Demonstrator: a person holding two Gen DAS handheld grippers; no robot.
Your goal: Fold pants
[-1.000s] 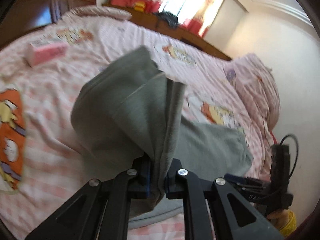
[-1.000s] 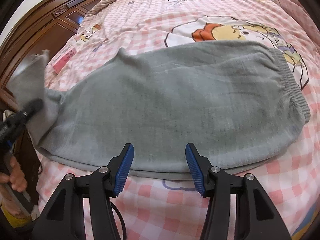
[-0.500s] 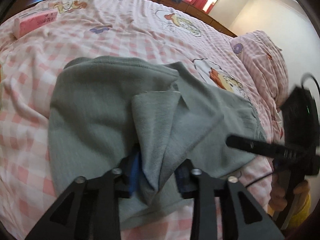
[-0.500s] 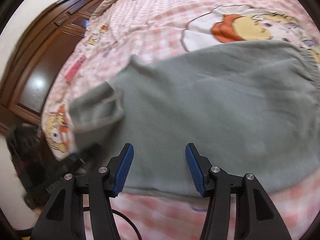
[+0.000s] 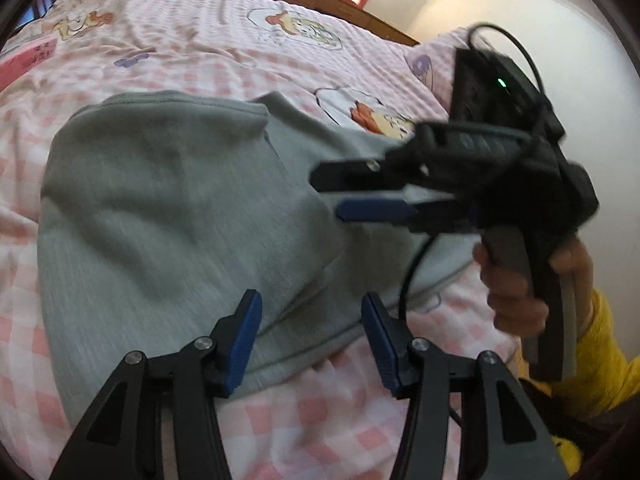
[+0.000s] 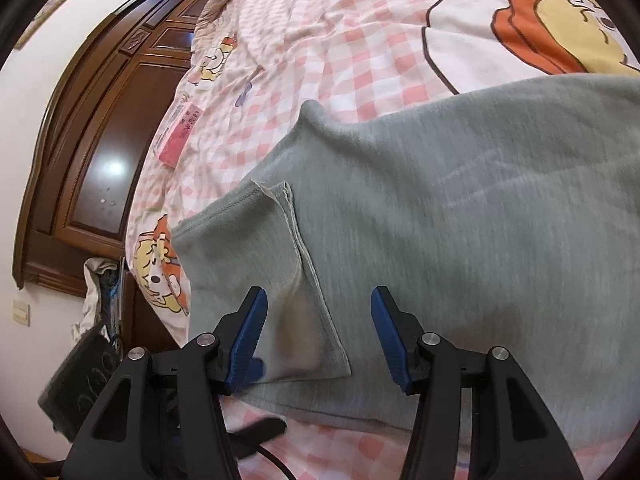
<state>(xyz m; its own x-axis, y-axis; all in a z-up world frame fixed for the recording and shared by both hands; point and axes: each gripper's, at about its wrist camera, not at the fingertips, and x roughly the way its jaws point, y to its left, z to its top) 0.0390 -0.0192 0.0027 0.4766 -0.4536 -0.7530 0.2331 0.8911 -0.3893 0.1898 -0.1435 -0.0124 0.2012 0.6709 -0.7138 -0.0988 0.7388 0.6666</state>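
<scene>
One pair of grey pants (image 6: pixel 460 216) lies flat across the near part of a bed, its leg end already turned back over the rest so the hemmed cuff (image 6: pixel 256 248) rests on top at the left. In my judgement the first fold has just been laid and nothing is being carried at this moment.

Nearest the viewer, the left hand-held gripper (image 5: pixel 312 336) hovers over the near edge of the cloth with its blue-padded jaws spread apart and nothing between them. From the other camera, the right hand-held gripper (image 6: pixel 318 336) is likewise spread wide and empty, poised just above the folded cuff. In the left view the right tool is also seen from the side, held by a hand (image 5: pixel 520 280) with a yellow sleeve at the right.

The next move probably calls for each tool to pinch one end of the doubled cloth through both layers, lift evenly and carry it over for a second fold; uneven lifting could let the top layer slide.

Beneath the pants the bedsheet (image 6: pixel 360 40) is pink-and-white check with cartoon prints. A small pink packet (image 6: pixel 180 132) lies far to the left on it. Beyond stand a dark wooden wardrobe (image 6: pixel 100 168) and white walls.
</scene>
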